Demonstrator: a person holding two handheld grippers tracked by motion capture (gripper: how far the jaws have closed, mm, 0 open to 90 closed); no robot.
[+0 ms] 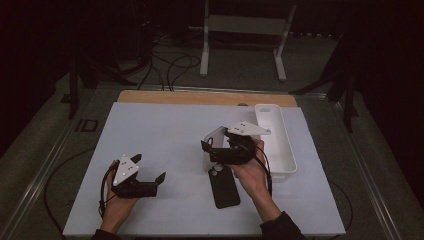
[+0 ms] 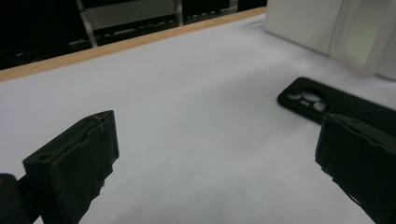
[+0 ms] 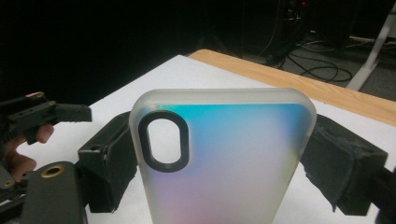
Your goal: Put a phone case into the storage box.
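Frosted phone case (image 3: 224, 158) clamped upright between the jaws of the right tool (image 1: 227, 145), lifted above the tabletop (image 1: 160, 130). Black phone case (image 1: 223, 186) flat just below, white tray (image 1: 280, 145) beside. Left tool (image 1: 150, 170) wide apart, holding nothing.

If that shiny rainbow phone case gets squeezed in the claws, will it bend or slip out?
The rainbow phone case looks like a thin, hollow shell, so it is probably light and may flex a little. The right gripper pinches it by its side edges; that frosted surface looks smooth, so it could slip. The black phone case lying flat on the table seems unlikely to roll.
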